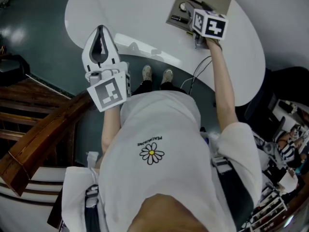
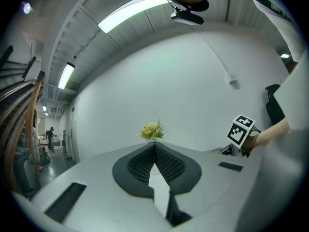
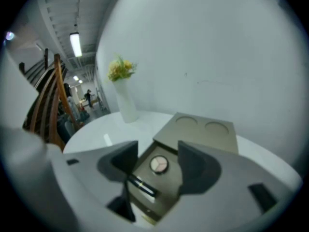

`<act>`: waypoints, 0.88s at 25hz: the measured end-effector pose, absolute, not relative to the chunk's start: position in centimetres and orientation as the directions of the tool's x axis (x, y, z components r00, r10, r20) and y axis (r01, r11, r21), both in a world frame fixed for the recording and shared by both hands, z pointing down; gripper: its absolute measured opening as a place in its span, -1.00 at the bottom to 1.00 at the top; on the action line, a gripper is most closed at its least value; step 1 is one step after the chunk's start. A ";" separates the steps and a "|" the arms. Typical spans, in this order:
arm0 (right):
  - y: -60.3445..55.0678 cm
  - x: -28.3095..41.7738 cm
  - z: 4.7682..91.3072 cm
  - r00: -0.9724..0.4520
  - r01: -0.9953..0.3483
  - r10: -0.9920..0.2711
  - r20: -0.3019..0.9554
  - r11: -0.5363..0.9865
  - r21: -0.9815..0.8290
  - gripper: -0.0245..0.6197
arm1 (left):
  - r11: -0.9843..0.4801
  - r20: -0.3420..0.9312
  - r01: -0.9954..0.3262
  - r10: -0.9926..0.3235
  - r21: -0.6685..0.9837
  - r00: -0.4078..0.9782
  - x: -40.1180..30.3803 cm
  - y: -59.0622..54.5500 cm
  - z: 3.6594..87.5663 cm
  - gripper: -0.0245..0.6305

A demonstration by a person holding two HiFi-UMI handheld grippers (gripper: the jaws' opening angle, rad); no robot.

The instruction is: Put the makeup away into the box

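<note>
Dark stick (image 3: 142, 185), round compact (image 3: 159, 165) inside box (image 3: 165, 193)

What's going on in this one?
A person stands at a white table with a gripper in each hand, putting makeup into a box. The right gripper hovers over the open box, fingers apart with nothing between them. A round compact and a dark stick lie inside. The left gripper is held off to the side, fingers together and empty.
</note>
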State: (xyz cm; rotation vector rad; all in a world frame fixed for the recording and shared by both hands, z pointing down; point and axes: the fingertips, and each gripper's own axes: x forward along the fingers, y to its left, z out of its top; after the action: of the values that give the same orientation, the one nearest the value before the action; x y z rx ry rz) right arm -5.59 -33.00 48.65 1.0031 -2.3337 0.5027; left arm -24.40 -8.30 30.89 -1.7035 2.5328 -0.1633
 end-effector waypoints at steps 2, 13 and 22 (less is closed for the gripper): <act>-32.4 -3.9 45.9 -0.585 -0.760 -0.589 0.558 0.638 -0.122 -0.10 | 0.349 -0.026 -0.928 -0.937 -0.130 -0.349 -23.2 -9.3 30.5 -0.86; -24.4 2.5 32.4 -0.575 -0.816 -0.794 0.198 0.572 -0.080 -0.49 | 0.156 -0.115 -0.981 -0.983 -0.119 -0.142 -15.8 -13.7 27.5 -0.86; -19.7 7.1 30.2 -0.450 -0.893 -0.890 0.068 0.448 -0.051 -0.83 | 0.023 -0.123 -0.991 -0.992 -0.128 -0.007 -10.3 -15.6 27.2 -0.86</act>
State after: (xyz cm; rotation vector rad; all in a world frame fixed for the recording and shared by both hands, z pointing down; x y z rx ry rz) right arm 7.10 -19.68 30.18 1.6299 -2.6456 0.1228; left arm -10.26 -15.58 27.25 -2.0787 2.1112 -0.0077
